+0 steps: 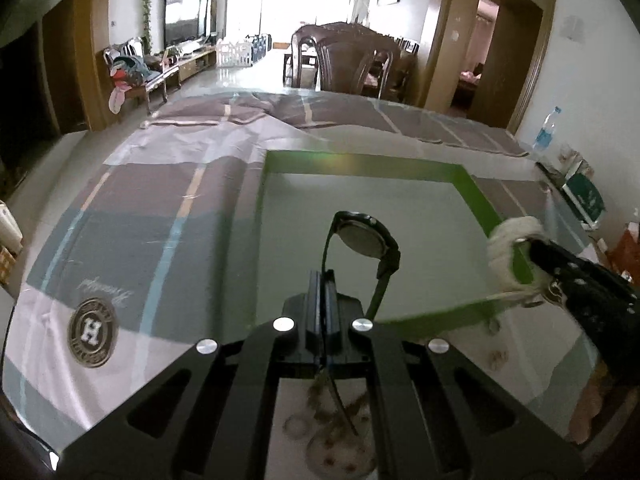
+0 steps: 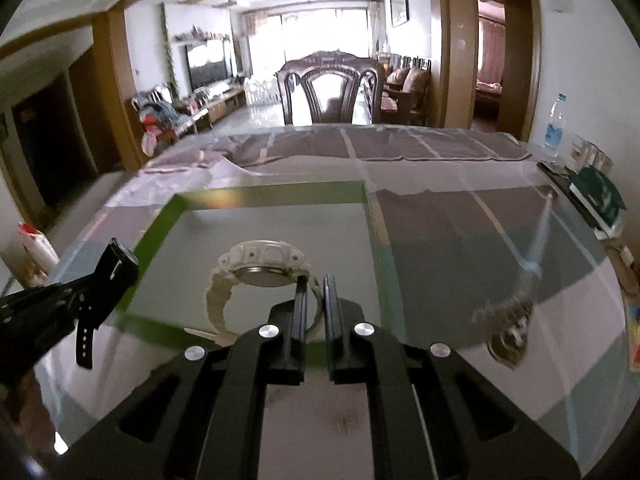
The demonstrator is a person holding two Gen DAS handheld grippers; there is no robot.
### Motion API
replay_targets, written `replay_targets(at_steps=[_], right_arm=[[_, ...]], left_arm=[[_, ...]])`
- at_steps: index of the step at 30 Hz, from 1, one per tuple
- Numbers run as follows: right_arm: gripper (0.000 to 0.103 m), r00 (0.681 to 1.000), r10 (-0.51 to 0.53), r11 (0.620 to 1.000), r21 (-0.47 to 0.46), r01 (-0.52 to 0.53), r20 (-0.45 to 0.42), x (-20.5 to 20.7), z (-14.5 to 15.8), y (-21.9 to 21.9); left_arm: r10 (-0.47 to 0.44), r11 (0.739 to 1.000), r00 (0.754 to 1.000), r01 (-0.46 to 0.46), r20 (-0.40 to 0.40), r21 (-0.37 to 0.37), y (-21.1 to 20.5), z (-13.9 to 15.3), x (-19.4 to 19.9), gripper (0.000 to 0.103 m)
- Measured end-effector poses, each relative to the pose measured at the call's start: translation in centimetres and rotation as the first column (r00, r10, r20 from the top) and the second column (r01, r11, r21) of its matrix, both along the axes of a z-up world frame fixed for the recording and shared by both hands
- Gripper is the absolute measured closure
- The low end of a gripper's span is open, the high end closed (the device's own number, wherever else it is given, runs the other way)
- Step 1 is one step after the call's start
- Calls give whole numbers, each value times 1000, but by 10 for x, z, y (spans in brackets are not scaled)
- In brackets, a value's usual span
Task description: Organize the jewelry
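Dangling black watch, strap downward

Matt black plastic watch, white plastic watch, glossy glass tabletop

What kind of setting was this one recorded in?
Most likely a home, at a dining table open to a living room: carved wooden chair, TV on a low cabinet, and bright balcony windows behind.

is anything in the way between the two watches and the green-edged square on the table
Nothing visible. The black watch, in the left hand-held gripper, and the white watch, in the right hand-held gripper, both hang over the green-edged square, whose inside looks bare.
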State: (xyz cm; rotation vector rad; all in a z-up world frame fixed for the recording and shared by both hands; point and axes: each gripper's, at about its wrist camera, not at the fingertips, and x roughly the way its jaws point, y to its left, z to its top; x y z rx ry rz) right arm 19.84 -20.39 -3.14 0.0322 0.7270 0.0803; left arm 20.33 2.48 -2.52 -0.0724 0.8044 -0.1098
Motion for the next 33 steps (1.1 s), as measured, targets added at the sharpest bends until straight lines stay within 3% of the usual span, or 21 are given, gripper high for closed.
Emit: replay_targets(at_steps=[3, 7, 8, 9, 11, 15, 18, 21, 26, 33], right_arm=[[95, 998, -4, 1000, 20, 5, -55, 21, -15, 6], [93, 999, -12, 1000, 12, 12, -40, 24, -16, 10], [84, 999, -9, 1000, 14, 10, -39, 20, -14, 9], [65, 999, -2, 1000, 20, 3, -33, 14, -12, 8], [54, 1000, 1, 1000, 22, -1, -1, -1, -4, 2], [54, 999, 36, 999, 6, -36, 22, -49, -1, -13], [54, 998, 52, 999, 2, -52, -22, -70, -18, -21], [54, 994, 57, 998, 9, -57, -94, -66, -40, -17], [54, 983, 95, 995, -11, -98, -155, -47, -65, 20], [54, 975, 84, 985, -128, -112, -207, -35, -90, 49]], left_arm=[[8, 1000, 1000, -8, -19, 12, -8, -9, 21, 101], [19, 1000, 998, -19, -67, 7, -9, -21, 39, 98], [23, 1000, 997, -23, -72, -1, -6, -22, 37, 95], [32, 999, 997, -34, -71, -27, -1, -21, 34, 89], [27, 999, 998, -30, -64, -42, 4, -19, 24, 84], [23, 1000, 999, -23, -33, 22, 17, -17, -20, 77], [32, 998, 999, -31, -28, 47, 27, -27, -54, 71], [53, 996, 997, -49, -49, 76, 34, -44, -70, 70], [64, 995, 993, -57, -96, 79, 36, -63, -75, 58], [-21, 991, 994, 35, -111, 126, 18, -73, -93, 50]])
